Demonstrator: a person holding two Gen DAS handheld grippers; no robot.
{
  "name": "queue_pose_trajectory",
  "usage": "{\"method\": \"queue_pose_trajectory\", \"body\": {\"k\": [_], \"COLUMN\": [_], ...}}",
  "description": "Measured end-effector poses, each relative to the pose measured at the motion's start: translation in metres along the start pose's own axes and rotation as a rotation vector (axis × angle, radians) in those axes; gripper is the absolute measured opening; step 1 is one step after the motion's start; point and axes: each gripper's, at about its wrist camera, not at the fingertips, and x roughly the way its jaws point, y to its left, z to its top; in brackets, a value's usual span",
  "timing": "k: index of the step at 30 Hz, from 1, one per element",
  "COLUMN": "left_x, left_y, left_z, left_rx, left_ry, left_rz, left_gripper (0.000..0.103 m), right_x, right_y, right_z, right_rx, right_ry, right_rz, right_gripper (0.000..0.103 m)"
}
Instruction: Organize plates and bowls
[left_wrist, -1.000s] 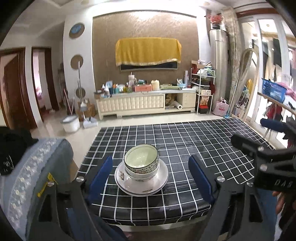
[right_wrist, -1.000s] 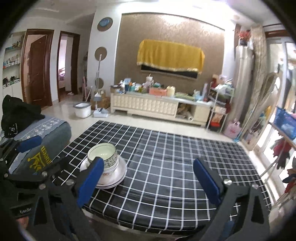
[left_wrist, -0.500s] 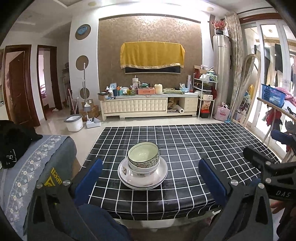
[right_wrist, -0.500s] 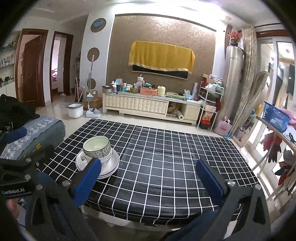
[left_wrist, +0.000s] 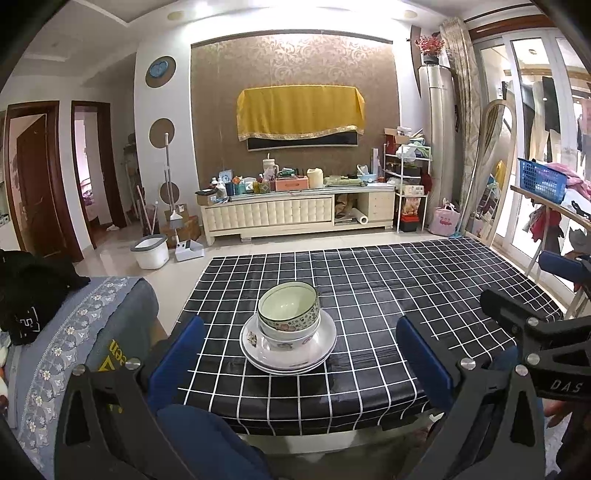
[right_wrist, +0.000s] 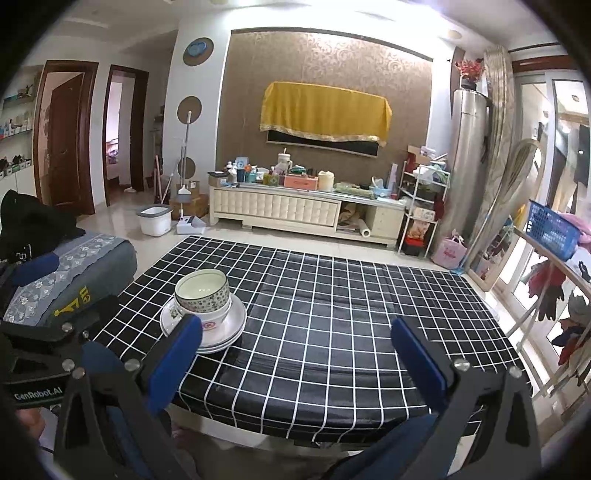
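Note:
A patterned bowl (left_wrist: 289, 308) sits nested in a white bowl (left_wrist: 291, 338), and both rest on stacked white plates (left_wrist: 325, 350) on the black checked tablecloth (left_wrist: 388, 280). My left gripper (left_wrist: 295, 349) is open, its blue pads wide apart on either side of the stack, drawn back toward the table's near edge and touching nothing. In the right wrist view the same bowl (right_wrist: 202, 290) and plates (right_wrist: 232, 321) stand at the left, partly behind the left blue pad. My right gripper (right_wrist: 297, 349) is open and empty over bare cloth, to the right of the stack.
A grey cushioned seat (left_wrist: 74, 332) with black clothing stands left of the table. The other gripper's black frame (left_wrist: 535, 332) shows at the right of the left wrist view. Beyond the table are a bucket (left_wrist: 149, 251), a low cabinet (left_wrist: 295, 214) and a drying rack (right_wrist: 546, 258).
The left gripper's pads have spread wider and pulled back from the bowl stack. Both views have drawn back slightly from the table.

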Motion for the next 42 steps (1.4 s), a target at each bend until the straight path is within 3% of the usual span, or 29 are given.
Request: {"method": "queue_pose_trajectory", "body": {"k": [42], "left_x": [-0.005], "left_y": [-0.0033], "left_z": [-0.0056], "left_rx": [-0.021], "left_ry": [0.03], "left_rz": [-0.031], "left_gripper": [0.103], "right_x": [-0.0047], "right_y": [-0.0034], "right_z": [-0.0035], "right_rx": [0.023], "right_ry": [0.012], "right_rz": [-0.003], "right_gripper": [0.103]}}
